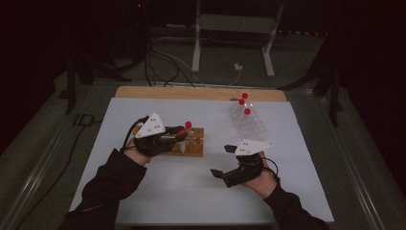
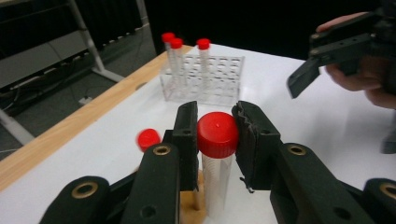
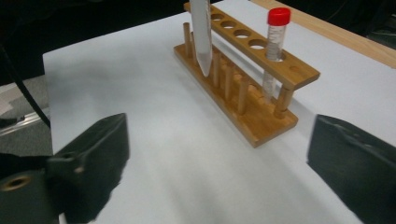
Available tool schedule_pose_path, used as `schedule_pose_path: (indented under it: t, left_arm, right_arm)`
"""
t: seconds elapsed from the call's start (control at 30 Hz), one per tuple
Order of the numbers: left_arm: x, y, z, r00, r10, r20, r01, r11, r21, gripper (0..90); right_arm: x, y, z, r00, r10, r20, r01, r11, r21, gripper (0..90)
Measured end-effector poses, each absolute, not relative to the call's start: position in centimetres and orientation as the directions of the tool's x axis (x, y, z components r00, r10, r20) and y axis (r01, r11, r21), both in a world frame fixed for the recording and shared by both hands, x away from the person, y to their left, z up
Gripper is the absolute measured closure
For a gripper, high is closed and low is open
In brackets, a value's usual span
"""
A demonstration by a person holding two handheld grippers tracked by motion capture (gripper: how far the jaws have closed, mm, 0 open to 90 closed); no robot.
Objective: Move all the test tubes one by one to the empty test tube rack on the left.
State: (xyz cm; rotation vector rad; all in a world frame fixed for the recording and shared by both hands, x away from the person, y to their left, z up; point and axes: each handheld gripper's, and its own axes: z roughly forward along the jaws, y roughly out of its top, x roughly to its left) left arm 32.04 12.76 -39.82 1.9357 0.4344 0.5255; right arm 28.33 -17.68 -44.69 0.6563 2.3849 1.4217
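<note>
Long black sleeves (image 1: 112, 179). Black grippers (image 1: 165, 136) with brass screw holes, grey three-cornered plates (image 1: 152, 125), black cables (image 1: 130, 129).

On the tabletop (image 1: 201, 191), the wooden rack (image 1: 191, 143) stands left of centre, with 1 tube (image 3: 275, 44) seated in a hole near its end. The clear rack (image 1: 246, 122) stands farther back and to the right, holding 3 tubes (image 2: 177, 60). The left gripper (image 1: 179, 134) is over the wooden rack, a lifted tube (image 2: 217, 158) between its jaws. The right gripper (image 1: 222, 160) is near and right, below the clear rack.
</note>
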Motion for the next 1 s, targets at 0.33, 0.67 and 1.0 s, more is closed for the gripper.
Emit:
schedule_pose_path:
  t: [0.33, 0.67, 1.0]
  left_arm:
    - [34.3, 13.2, -38.7, 0.796, 0.582, 0.170, 0.072, -0.369, 0.926, 72.0]
    - [36.5, 12.9, -39.7, 0.742, 0.651, 0.162, 0.086, -0.332, 0.939, 72.0]
    - [37.7, 13.1, -42.1, 0.735, 0.668, 0.114, 0.139, -0.313, 0.939, 72.0]
  right_arm:
    - [28.5, -18.6, -44.2, -0.856, 0.517, 0.004, 0.229, 0.372, 0.899, 0.0]
    - [28.6, -18.9, -44.2, -0.850, 0.526, -0.007, 0.222, 0.371, 0.902, 0.0]
    - [28.7, -19.1, -44.5, -0.857, 0.515, -0.006, 0.216, 0.370, 0.904, 0.0]
